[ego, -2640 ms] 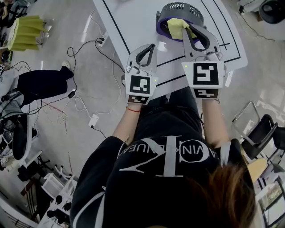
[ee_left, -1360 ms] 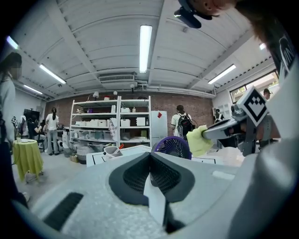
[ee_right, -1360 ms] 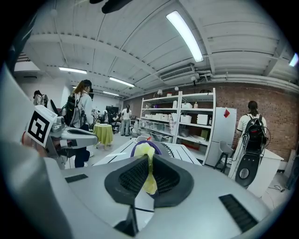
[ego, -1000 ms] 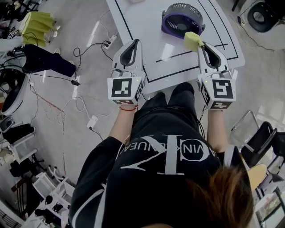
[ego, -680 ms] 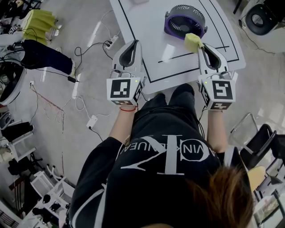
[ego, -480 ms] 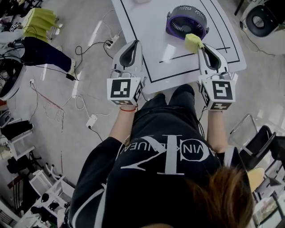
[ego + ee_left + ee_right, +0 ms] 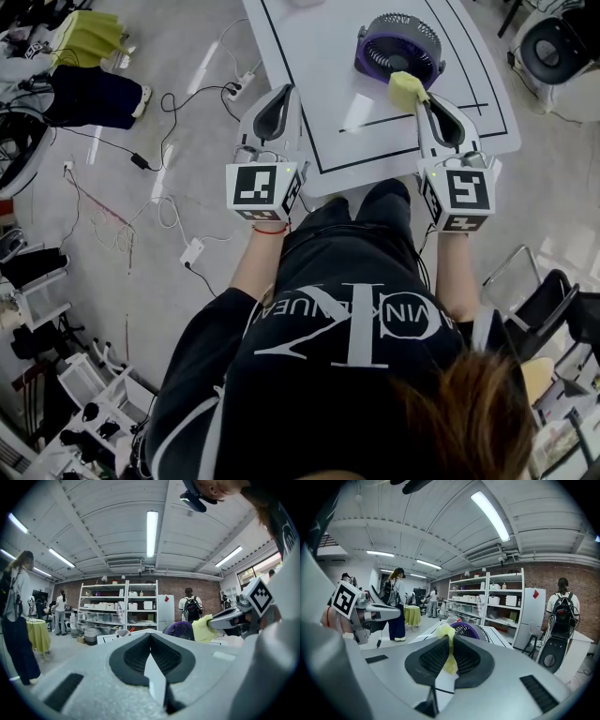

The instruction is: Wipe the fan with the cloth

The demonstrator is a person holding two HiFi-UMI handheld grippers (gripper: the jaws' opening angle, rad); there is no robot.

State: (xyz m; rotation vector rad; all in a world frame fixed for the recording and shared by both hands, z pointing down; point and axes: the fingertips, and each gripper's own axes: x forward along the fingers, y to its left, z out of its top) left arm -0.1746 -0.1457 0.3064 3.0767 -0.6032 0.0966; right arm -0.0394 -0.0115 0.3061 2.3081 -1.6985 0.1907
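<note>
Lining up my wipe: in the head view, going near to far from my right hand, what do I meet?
Near to far: right gripper → cloth → fan.

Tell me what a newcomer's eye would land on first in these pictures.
The bright yellow cloth stands out, pinched in the right gripper at the near side of the purple fan on the white table. The left gripper hangs shut and empty over the table's left edge.
</note>
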